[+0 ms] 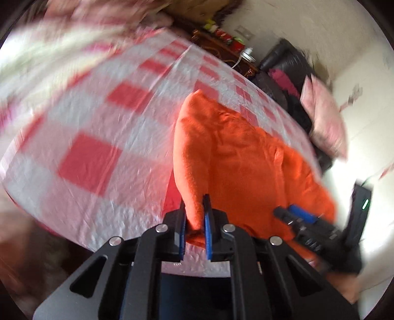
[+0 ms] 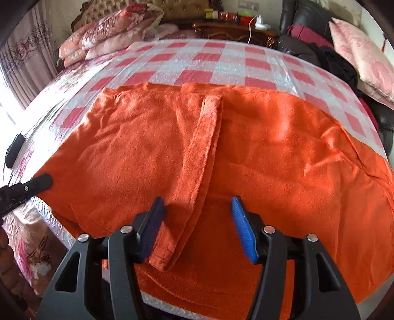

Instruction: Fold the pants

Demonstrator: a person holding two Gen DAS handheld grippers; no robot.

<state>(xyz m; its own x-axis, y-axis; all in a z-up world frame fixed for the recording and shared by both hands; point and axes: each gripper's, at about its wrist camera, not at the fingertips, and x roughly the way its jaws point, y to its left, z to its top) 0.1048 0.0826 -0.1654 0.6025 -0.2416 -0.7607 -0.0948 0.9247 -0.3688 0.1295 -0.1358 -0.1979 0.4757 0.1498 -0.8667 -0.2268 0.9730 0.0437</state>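
The orange fleece pants (image 2: 270, 152) lie spread across the bed on a red-and-white checked cover (image 2: 206, 56). A hemmed strip of the pants (image 2: 204, 152) runs down the middle toward me. My right gripper (image 2: 198, 199) hovers open over the near end of that strip, its pads not pressing the cloth. In the left wrist view, which is blurred, my left gripper (image 1: 194, 221) is shut on a raised fold of the pants (image 1: 234, 152). A finger (image 2: 39, 183) of the left gripper shows at the pants' left corner. The right gripper (image 1: 295, 216) appears low on the right.
Floral pillows (image 2: 110, 27) are piled at the bed's head. A wooden nightstand (image 2: 234, 29) stands behind it, and a black sofa (image 2: 307, 17) with clothes and a pink cushion (image 2: 364, 51) is at the right. Curtains (image 2: 22, 61) hang at the left.
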